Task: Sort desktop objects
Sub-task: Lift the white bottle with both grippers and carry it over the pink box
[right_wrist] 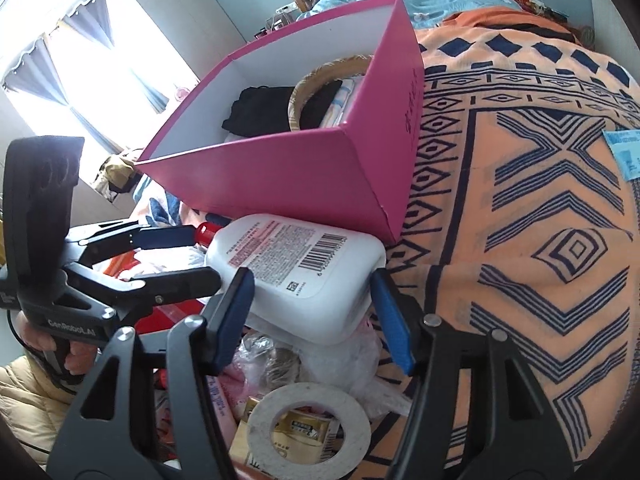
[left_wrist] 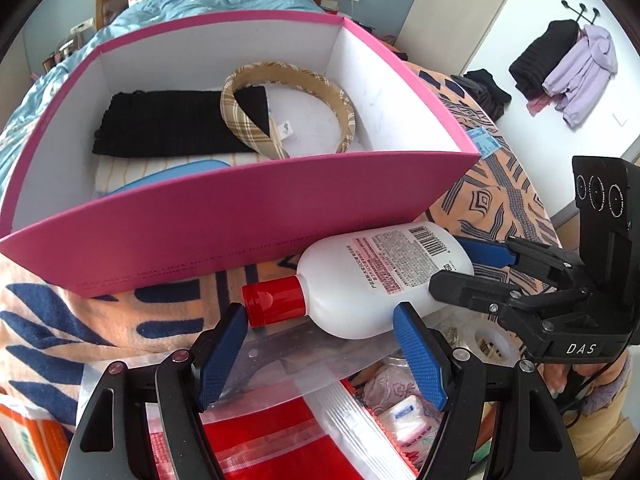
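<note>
A patterned blanket [right_wrist: 520, 200] is spread beneath a pink box [left_wrist: 240, 216], in which a black cloth [left_wrist: 160, 128] and a plaid headband [left_wrist: 288, 112] are kept. A white bottle [left_wrist: 384, 276] is laid on its side just before the box. It is straddled at the neck by the left gripper [left_wrist: 320, 356] and at the base by the right gripper [right_wrist: 312, 316]; both jaws are partly open, and pad contact cannot be confirmed.

Smooth, semi-matt white plastic lotion bottle [left_wrist: 384, 276] with glossy red cap [left_wrist: 274, 304]; matt pink cardboard box [left_wrist: 248, 208]; fuzzy patterned blanket [right_wrist: 520, 240]; textured blue finger pads [left_wrist: 420, 360].
</note>
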The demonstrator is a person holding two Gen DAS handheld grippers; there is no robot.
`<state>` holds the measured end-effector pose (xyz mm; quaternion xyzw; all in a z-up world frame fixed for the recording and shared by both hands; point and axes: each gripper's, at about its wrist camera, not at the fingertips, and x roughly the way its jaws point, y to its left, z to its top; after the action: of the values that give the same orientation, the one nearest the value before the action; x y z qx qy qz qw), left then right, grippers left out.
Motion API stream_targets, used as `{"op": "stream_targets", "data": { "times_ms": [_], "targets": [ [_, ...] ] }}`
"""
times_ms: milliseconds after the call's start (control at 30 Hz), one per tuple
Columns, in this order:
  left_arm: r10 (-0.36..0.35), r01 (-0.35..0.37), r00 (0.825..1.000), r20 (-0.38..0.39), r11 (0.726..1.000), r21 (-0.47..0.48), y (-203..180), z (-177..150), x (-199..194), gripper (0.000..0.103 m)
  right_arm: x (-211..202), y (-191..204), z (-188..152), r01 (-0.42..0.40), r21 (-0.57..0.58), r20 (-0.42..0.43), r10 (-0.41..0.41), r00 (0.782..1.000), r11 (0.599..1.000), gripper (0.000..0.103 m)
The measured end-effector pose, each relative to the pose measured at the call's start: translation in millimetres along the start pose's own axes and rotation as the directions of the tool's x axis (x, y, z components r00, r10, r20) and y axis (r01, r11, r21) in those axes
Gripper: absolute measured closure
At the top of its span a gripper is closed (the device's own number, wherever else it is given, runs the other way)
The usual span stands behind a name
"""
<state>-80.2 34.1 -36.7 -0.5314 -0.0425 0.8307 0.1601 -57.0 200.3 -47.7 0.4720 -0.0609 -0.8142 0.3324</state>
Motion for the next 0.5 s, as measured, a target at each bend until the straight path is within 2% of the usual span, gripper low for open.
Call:
{"op": "stream_targets", "data": {
  "times_ms": [200,500],
  "targets": [
    [0.030,-0.030,0.999,0.026,0.999,0.022,-3.7,-3.3,-9.2,0.026,-2.3,8.2,-1.9,0.010,-0.030,0.017,-0.010,1.000,0.999,0.042],
    [0.022,-0.026,0.996,0.085,0.999,0.046,-11.3,-12.2,-35.9,0.026,-17.9,19.5,-7.1,0.020,-0.054,0.075,-0.015,0.997,0.998,0.042]
  ]
}}
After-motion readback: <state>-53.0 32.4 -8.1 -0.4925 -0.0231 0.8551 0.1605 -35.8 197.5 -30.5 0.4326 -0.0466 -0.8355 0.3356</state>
